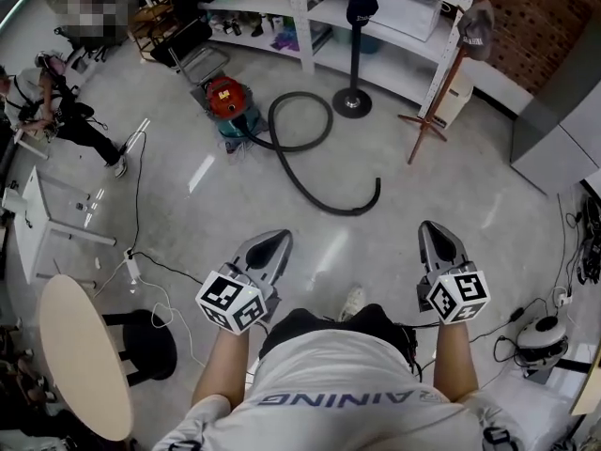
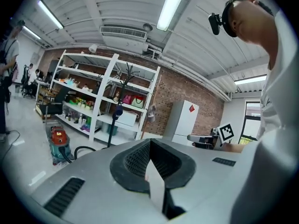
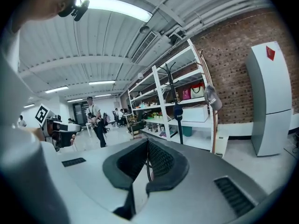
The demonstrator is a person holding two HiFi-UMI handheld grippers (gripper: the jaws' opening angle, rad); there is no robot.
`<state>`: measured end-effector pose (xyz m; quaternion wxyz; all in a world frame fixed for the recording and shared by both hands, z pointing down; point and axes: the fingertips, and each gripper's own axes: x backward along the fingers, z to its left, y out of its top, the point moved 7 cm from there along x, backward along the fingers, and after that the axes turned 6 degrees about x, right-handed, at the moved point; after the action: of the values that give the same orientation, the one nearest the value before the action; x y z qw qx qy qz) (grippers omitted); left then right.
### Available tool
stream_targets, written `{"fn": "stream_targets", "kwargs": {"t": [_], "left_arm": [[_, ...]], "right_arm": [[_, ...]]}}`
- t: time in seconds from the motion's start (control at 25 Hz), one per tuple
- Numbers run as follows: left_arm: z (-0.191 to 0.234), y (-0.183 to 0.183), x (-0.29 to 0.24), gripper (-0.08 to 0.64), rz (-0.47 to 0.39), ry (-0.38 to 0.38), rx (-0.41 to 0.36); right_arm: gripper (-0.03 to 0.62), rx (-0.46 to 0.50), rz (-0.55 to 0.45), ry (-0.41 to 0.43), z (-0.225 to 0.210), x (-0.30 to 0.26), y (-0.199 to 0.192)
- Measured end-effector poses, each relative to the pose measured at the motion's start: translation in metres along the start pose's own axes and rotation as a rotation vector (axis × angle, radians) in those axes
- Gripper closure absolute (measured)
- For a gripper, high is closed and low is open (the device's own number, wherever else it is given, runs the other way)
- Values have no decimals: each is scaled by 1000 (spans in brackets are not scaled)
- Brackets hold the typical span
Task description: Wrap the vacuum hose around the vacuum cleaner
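Note:
The red and teal vacuum cleaner [image 1: 227, 102] stands on the floor in front of the shelves, far ahead of me. Its black hose [image 1: 302, 147] runs from it in a loop and trails across the floor to a free end [image 1: 377, 188]. My left gripper [image 1: 272, 242] and right gripper [image 1: 435, 236] are held level above the floor, well short of the hose, both shut and holding nothing. The left gripper view shows its jaws [image 2: 149, 144] together, with the vacuum cleaner [image 2: 58, 142] and the hose [image 2: 80, 149] far off. In the right gripper view the jaws [image 3: 148, 144] are together too.
White shelving [image 1: 376, 22] lines the far wall, with a black pole stand [image 1: 354, 69] and a wooden coat stand [image 1: 439, 97] in front. A round table [image 1: 80, 369] and floor cables [image 1: 141, 269] lie at my left. A small appliance [image 1: 545, 339] sits right. A person [image 1: 56, 111] is seated far left.

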<state>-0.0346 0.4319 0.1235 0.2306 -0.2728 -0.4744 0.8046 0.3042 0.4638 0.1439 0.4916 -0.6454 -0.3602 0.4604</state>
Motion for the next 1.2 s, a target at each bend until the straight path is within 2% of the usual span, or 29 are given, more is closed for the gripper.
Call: {"fn": "stream_targets", "kwargs": {"t": [0.24, 0.44, 0.6, 0.8, 0.88, 0.96, 1.08, 1.2], "left_arm": [[1, 5, -42, 543, 26, 65, -1], [22, 7, -67, 543, 18, 86, 12], [51, 9, -96, 543, 12, 72, 40], [99, 25, -140, 543, -4, 40, 68], [124, 37, -157, 543, -8, 34, 56], [152, 48, -172, 543, 2, 30, 33], [192, 56, -195, 543, 30, 16, 38], [227, 57, -221, 543, 47, 15, 33]], "right_arm": [[583, -34, 3, 60, -55, -37, 2], [582, -50, 18, 96, -62, -65, -13], [582, 15, 48, 116, -65, -92, -12], [581, 42, 101, 95, -83, -144, 2], [581, 42, 115, 90, -88, -175, 8], [582, 76, 117, 79, -89, -207, 16], [581, 141, 120, 61, -92, -254, 27], [581, 156, 129, 74, -102, -301, 23]]}}
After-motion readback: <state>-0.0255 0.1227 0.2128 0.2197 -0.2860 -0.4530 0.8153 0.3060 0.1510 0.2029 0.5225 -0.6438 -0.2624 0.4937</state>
